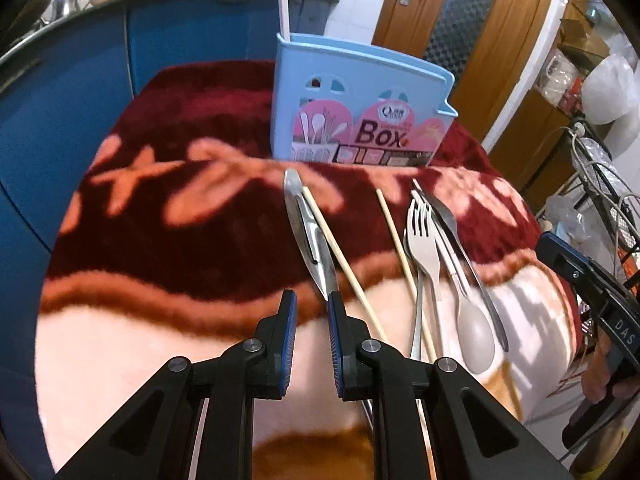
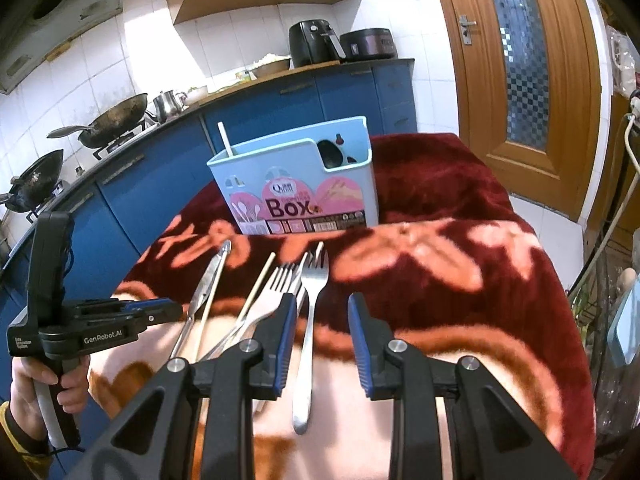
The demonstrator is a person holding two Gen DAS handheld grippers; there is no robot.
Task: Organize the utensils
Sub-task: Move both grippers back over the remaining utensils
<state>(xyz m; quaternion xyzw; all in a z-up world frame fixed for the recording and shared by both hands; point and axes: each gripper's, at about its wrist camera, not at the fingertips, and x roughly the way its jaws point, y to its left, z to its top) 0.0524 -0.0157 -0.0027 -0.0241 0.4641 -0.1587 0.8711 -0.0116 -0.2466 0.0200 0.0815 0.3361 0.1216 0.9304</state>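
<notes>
My left tool (image 1: 312,308) hangs low over the blanket (image 1: 180,240) with its jaws spread and nothing between them. The right-hand finger sits just at the near end of the metal tongs (image 1: 308,232). My right tool (image 2: 320,312) is spread wider, also empty, and a steel fork (image 2: 310,320) lies between its fingers. The utensils are all loose on the table, near the blue box (image 2: 300,184), which stands upright at the far side with one white stick (image 2: 224,138) already poking out of it.

My worry on the left is the chopstick (image 1: 340,256) that lies along the tongs and seems to touch them. If I close here I may catch both, or nudge the tongs sideways with that one finger and pinch nothing. The blanket is soft and furry, so I judge thin metal will sink into it and the fingers may grab pile. On the right, the fork sits close beside the heap of other forks (image 2: 272,296), and a careless close could drag a neighbour along.

What I can't settle: the heap of forks and spoons (image 1: 440,264) overlaps so much that I can't count it. The near handles are hidden under my own tools. Inside the box I see only dark openings, and can't tell how it is divided.
</notes>
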